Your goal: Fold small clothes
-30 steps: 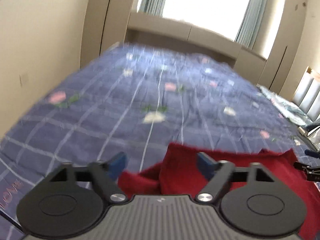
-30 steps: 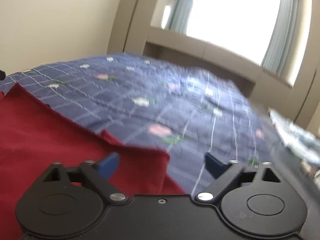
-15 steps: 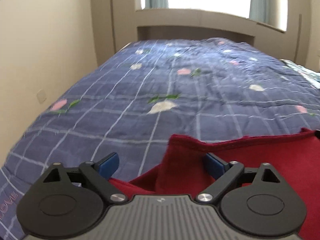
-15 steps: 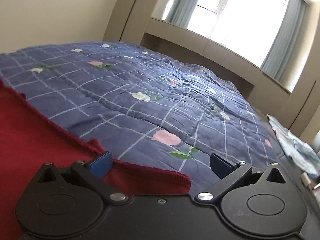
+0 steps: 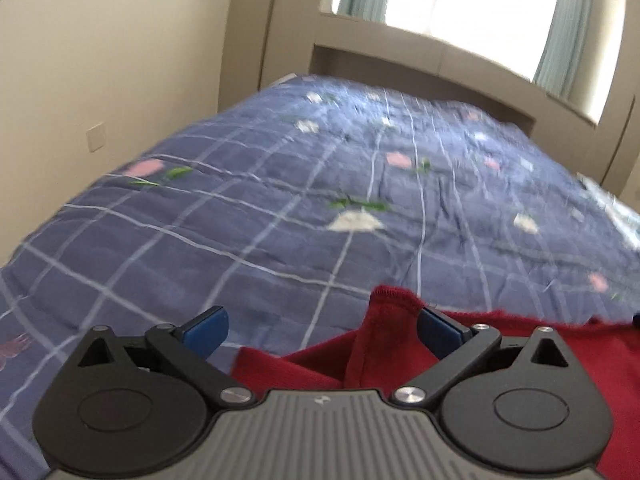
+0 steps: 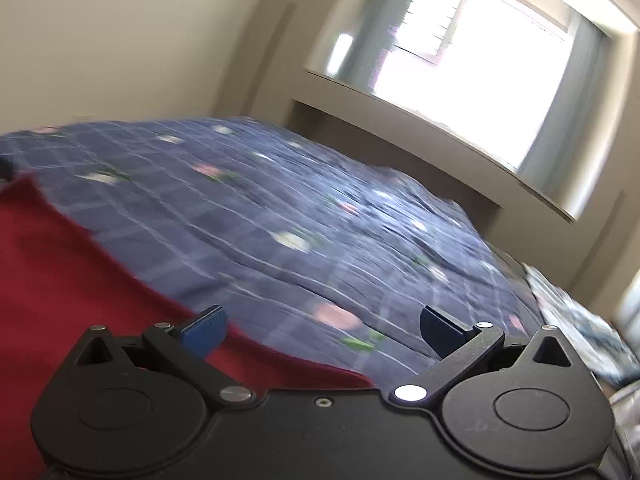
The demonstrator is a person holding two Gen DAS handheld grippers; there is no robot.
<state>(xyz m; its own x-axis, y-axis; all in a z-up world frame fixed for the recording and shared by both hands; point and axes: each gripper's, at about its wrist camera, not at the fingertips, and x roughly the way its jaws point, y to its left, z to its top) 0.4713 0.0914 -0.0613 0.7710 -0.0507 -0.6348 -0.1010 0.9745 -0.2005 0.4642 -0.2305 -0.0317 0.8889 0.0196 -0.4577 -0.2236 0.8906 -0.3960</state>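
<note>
Jaws wide apart on both the left gripper point(image 5: 322, 330) and the right gripper point(image 6: 322, 330), gripping nothing. Red cloth point(image 5: 400, 344) spread on the blue quilt point(image 5: 280, 216), one near edge under each gripper. Probably low and apart like this to pinch two edges and fold evenly.

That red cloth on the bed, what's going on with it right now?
A person holding two handheld claws is working on a dark red knit garment lying on a blue checked floral quilt. The left claw is open, with a raised hemmed corner of the garment between its fingers. The right claw is open too, over the garment's other edge. Neither grips it yet.
</note>
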